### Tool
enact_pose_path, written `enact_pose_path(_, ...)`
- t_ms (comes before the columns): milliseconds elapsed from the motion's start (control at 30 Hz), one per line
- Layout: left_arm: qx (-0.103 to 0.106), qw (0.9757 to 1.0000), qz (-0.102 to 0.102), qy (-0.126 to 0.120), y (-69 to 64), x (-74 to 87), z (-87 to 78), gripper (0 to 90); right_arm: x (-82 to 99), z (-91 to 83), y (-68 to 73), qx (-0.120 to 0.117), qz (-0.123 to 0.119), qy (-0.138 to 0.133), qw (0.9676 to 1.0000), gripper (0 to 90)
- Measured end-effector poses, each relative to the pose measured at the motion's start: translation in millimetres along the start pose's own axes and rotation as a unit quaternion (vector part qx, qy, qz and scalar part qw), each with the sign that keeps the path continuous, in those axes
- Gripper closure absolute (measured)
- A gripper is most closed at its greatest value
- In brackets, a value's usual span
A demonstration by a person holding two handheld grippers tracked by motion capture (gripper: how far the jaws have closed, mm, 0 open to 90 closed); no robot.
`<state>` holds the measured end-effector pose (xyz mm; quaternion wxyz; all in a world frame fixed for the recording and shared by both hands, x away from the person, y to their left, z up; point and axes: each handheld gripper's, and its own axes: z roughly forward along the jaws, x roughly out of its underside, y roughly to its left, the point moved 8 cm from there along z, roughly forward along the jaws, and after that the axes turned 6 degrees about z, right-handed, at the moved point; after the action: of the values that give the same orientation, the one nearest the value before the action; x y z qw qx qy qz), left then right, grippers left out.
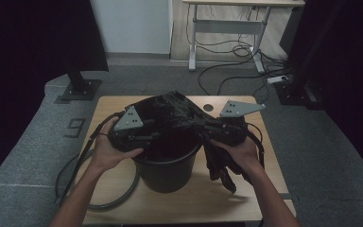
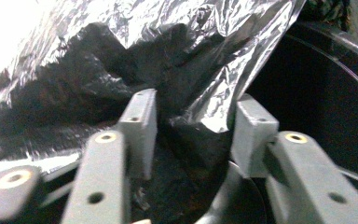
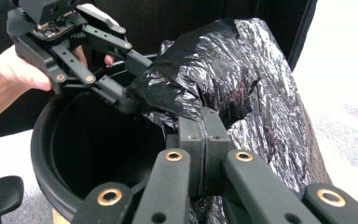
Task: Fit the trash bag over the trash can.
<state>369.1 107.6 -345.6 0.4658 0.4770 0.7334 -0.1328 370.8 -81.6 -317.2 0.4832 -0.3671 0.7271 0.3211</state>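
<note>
Below me, a crinkled black plastic bin bag (image 1: 179, 116) hangs over the open mouth of a round black plastic bucket (image 1: 168, 172), stretched between my two grippers. My right gripper (image 3: 204, 140) is clamped tight, pads pressed together on a fold of the bag at the bucket's right rim; the rest of the film trails down the bucket's outer right side. My left gripper (image 2: 193, 133) sits at the left rim with its jaws partly apart, a bunched edge of the bag between its grey pads (image 2: 142, 126); I cannot tell whether they press on it. The bucket stands near the middle of a pale wooden surface (image 1: 250, 189) with a round cable hole. Around it lies grey carpeted floor (image 1: 33, 156), with dark curtains at both sides, loose cables and a white-legged desk (image 1: 227, 26) farther back. The bag's film is thin, glossy and creased, catching silvery highlights; the bucket's inside is smooth and dark.
</note>
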Motion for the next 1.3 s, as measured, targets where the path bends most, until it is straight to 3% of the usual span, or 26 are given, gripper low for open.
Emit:
enact_pose_path(133, -0.006, 0.9999, -0.005, -0.007, 0.6, -1.3, -1.7, 64.6, 0.5, 0.8, 0.4, 0.000, -0.001, 0.000, 1.0000, 89.0)
enact_pose_path(267, 0.002, 0.9999, -0.007, -0.010, -0.8, -1.8, -3.8, 77.2, 1.4, 0.9, 1.3, 0.000, -0.004, 0.003, 1.0000, 88.7)
enact_pose_path(433, 0.031, 0.9993, -0.016, -0.012, -2.3, -1.5, -4.4, 84.9, 2.9, 1.3, 1.8, -0.002, -0.006, 0.006, 1.0000, 88.1)
enact_pose_path(600, 0.042, 0.9987, -0.025, -0.017, -1.4, -0.8, -5.2, 89.7, 5.5, 1.8, 1.6, -0.003, -0.009, 0.007, 0.9999, 83.9)
enact_pose_path(700, 0.042, 0.9985, -0.031, -0.016, 0.2, 0.2, -5.6, 89.9, 8.4, 1.5, 2.0, -0.002, -0.016, 0.005, 0.9999, 76.0)
enact_pose_path(833, 0.040, 0.9982, -0.042, -0.013, 2.2, 1.8, -5.6, 90.0, 13.4, -5.1, 2.0, 0.015, -0.014, -0.012, 0.9997, 45.4)
enact_pose_path(867, 0.040, 0.9982, -0.042, -0.013, 2.2, 1.8, -5.6, 90.0, 13.4, -5.1, 2.0, 0.015, -0.014, -0.012, 0.9997, 45.4)
enact_pose_path(900, 0.039, 0.9982, -0.043, -0.012, 2.5, 2.1, -5.7, 90.0, 15.8, -11.6, 0.7, 0.017, 0.001, -0.019, 0.9997, 39.5)
enact_pose_path(1067, 0.039, 0.9981, -0.048, -0.011, 3.4, 3.8, -6.5, 90.0, 26.6, -26.8, -3.4, 0.033, 0.010, -0.023, 0.9991, 30.7)
enact_pose_path(1300, 0.039, 0.9978, -0.052, -0.009, 3.3, 5.8, -5.2, 90.0, 56.7, -52.9, -4.6, 0.058, 0.018, -0.013, 0.9981, 21.3)
